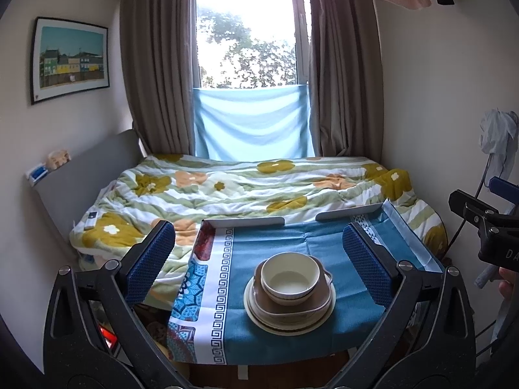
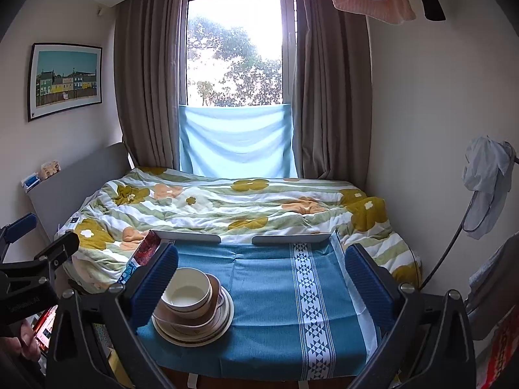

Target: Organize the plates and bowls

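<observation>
With both the left gripper (image 1: 259, 259) and right gripper (image 2: 261, 278) spread wide and empty, the cream ceramic bowl (image 1: 287, 278) sits nested atop brown-and-cream stacked plates (image 1: 288, 311) on the blue-clothed table (image 1: 285, 236), stacking apparently complete.

Both tools (image 1: 259, 259) (image 2: 262, 278) wide open, empty

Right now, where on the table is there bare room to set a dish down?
The cloth is bare between the stack of dishes and the white patterned stripe, and behind the stack up to the rail. Only the stack's spot is crowded.
</observation>
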`<state>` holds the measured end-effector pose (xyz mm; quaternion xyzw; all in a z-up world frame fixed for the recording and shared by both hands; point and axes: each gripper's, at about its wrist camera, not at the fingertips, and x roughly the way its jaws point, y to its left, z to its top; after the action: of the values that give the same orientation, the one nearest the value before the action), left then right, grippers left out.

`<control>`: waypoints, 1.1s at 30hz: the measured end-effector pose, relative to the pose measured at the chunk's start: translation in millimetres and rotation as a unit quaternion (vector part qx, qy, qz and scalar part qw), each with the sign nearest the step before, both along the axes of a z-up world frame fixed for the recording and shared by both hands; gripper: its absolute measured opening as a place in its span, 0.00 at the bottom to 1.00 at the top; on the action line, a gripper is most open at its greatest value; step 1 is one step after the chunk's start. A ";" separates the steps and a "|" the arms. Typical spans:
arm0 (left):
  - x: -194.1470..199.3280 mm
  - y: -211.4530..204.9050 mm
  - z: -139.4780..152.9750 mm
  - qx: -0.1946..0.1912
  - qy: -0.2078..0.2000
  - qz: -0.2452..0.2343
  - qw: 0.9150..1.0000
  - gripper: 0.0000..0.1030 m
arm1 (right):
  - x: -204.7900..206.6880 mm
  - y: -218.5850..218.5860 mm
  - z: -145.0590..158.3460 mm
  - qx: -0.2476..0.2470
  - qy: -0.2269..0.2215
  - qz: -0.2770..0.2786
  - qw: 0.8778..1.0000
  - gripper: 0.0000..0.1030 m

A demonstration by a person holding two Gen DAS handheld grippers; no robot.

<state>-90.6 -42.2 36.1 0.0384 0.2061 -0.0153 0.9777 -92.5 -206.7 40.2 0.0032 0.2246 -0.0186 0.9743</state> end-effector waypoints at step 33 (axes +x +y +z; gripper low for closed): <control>-2.9 0.7 1.9 0.007 -0.005 0.003 1.000 1.00 | 3.6 -8.1 -0.4 0.001 0.003 -0.006 1.000 0.99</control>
<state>-93.5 -41.5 37.9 0.0445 0.2011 -0.0109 0.9785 -88.9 -214.7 39.7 0.0058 0.2271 -0.0243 0.9736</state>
